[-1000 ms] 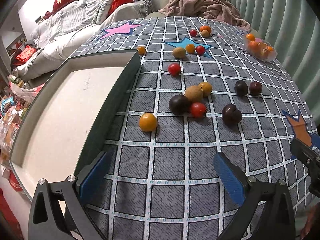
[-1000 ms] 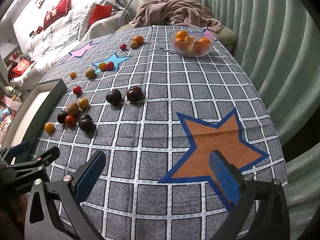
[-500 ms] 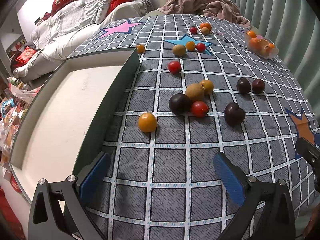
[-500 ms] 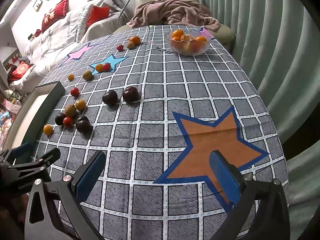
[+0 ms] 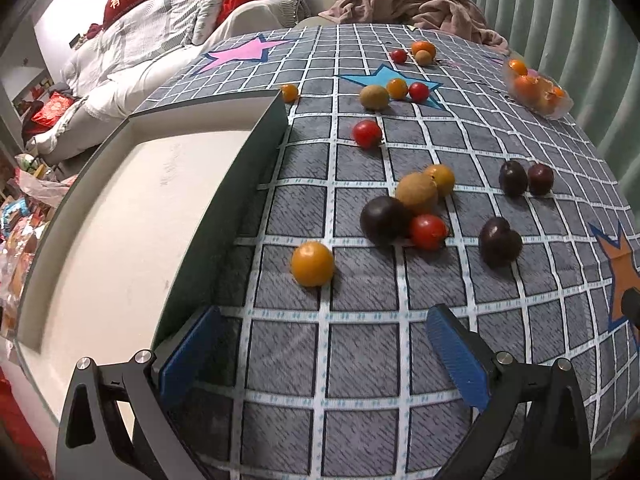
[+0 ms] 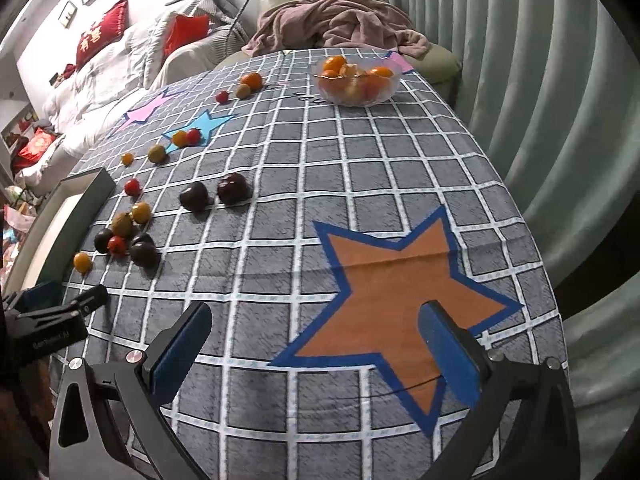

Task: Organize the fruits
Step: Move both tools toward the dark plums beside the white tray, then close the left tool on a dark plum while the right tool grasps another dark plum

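Loose fruits lie scattered on a grey checked tablecloth. In the left wrist view an orange fruit (image 5: pixel 312 263) sits nearest, a short way ahead of my left gripper (image 5: pixel 322 354), which is open and holds nothing. Behind it cluster a dark plum (image 5: pixel 383 219), a red tomato (image 5: pixel 427 231) and a brown kiwi (image 5: pixel 416 192). A dark-rimmed white tray (image 5: pixel 256 160) stands at the left. My right gripper (image 6: pixel 316 354) hangs open over the orange star (image 6: pixel 396 276), far from the fruit cluster (image 6: pixel 120 236). Two plums (image 6: pixel 214 194) lie mid-table.
A clear glass bowl of oranges (image 6: pixel 355 80) stands at the far right edge. More small fruits lie around the blue star (image 5: pixel 390 84). A sofa with a pink blanket (image 6: pixel 336 24) is behind the table. The left gripper's body (image 6: pixel 48 320) shows low at left in the right wrist view.
Both grippers have moved forward over the table, so the fruits appear closer and larger. Both stay open and nothing on the table has shifted.
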Demonstrator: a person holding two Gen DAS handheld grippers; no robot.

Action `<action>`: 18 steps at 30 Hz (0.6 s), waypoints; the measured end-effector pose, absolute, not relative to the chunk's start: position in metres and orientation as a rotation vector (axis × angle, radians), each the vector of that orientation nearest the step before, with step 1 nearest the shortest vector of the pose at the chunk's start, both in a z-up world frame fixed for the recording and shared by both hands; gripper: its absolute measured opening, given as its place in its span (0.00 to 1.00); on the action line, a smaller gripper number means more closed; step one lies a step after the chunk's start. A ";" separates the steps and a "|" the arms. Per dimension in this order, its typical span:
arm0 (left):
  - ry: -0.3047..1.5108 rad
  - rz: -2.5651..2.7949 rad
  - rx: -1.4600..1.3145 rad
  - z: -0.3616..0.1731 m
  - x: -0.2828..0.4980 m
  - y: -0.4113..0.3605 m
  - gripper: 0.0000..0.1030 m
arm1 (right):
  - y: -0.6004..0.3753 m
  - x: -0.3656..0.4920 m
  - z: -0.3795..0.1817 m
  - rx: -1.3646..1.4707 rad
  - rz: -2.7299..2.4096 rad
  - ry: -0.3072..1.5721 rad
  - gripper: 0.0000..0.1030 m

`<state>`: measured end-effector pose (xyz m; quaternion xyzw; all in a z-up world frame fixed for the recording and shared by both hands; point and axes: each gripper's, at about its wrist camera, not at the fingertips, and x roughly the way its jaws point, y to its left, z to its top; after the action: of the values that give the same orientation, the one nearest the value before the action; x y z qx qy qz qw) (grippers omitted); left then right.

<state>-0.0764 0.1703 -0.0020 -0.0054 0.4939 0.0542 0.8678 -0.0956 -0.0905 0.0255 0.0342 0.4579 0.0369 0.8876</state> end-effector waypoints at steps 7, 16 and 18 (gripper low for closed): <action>1.027 0.097 0.012 -0.002 -0.063 0.167 1.00 | -0.086 -0.080 0.018 0.057 0.099 0.978 1.00; 1.029 0.066 0.010 -0.003 -0.051 0.167 1.00 | -0.053 -0.034 0.017 0.006 0.181 0.997 1.00; 1.041 0.061 0.009 -0.003 -0.048 0.167 1.00 | -0.046 -0.022 0.013 -0.009 0.196 1.012 1.00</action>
<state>-0.0481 0.1669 -0.0032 0.0042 0.4971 0.0290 0.8672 -0.0224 -0.0456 0.0129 -0.0041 0.4839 0.0939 0.8701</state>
